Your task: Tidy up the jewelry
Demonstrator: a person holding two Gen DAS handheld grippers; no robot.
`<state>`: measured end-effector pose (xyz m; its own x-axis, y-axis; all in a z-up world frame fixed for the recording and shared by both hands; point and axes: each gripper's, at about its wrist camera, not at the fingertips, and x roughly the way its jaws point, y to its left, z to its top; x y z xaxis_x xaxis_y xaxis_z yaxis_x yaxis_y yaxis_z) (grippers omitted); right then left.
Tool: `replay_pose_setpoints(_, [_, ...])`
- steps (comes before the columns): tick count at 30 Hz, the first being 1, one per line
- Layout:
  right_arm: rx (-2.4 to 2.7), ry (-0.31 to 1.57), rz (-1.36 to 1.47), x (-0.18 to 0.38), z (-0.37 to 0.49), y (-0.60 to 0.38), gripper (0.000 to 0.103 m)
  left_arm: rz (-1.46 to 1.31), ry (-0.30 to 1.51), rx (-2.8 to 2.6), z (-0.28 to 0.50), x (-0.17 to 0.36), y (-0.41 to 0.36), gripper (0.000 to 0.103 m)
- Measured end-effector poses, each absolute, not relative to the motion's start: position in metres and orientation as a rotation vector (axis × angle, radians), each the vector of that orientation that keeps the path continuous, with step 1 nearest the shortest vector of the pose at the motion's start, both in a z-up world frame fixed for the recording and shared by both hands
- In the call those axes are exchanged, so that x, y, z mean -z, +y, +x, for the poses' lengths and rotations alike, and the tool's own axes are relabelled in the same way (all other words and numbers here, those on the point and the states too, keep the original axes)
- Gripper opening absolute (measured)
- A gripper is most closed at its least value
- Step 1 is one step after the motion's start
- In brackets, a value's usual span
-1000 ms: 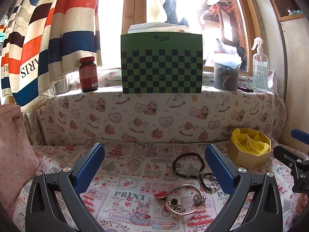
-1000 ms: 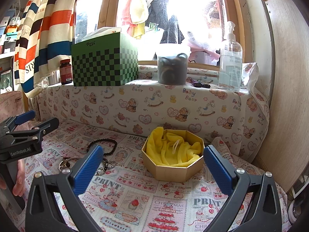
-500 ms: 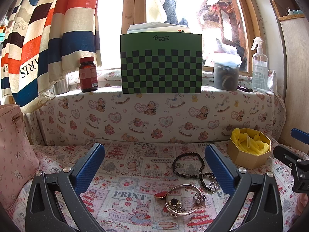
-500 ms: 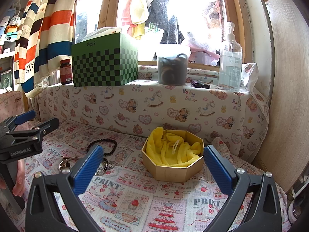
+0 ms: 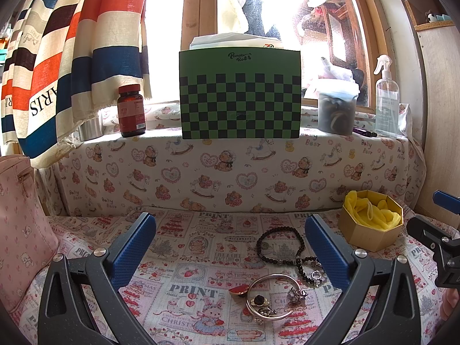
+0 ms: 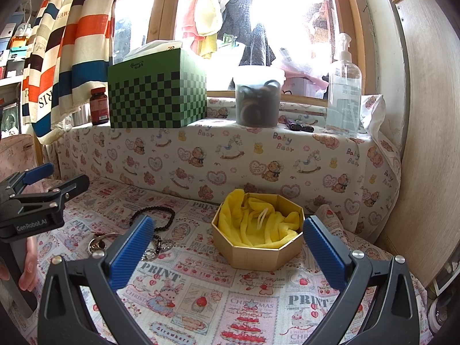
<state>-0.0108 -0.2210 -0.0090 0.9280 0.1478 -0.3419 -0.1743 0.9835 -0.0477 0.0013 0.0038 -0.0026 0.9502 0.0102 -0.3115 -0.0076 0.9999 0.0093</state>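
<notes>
A black bead bracelet (image 5: 280,245) lies on the printed cloth, with a silver bangle (image 5: 273,296) carrying charms in front of it and a small red piece (image 5: 239,289) at its left. My left gripper (image 5: 230,244) hovers open above and just behind these, nothing between its blue pads. A gold octagonal box (image 5: 371,224) lined with yellow cloth sits to the right. In the right wrist view that box (image 6: 258,230) lies between the blue pads of my open right gripper (image 6: 227,244), slightly beyond them. The bracelet (image 6: 155,215) and bangle (image 6: 99,243) lie left of the box.
A raised ledge behind holds a green checkered box (image 5: 240,95), a red pill bottle (image 5: 131,110), a dark tub (image 5: 337,112) and a clear pump bottle (image 5: 386,106). A pink bag (image 5: 20,230) stands at the left; a wooden panel (image 6: 431,143) walls the right.
</notes>
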Motion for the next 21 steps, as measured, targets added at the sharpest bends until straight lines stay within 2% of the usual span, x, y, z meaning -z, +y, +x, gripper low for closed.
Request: replay_pose_setpoints(21, [-0.167, 0.339, -0.083, 0.0083, -0.0121, -0.2205, 0.103, 0.003, 0.31, -0.007, 0.0004, 0.0044, 0.0011, 0.103])
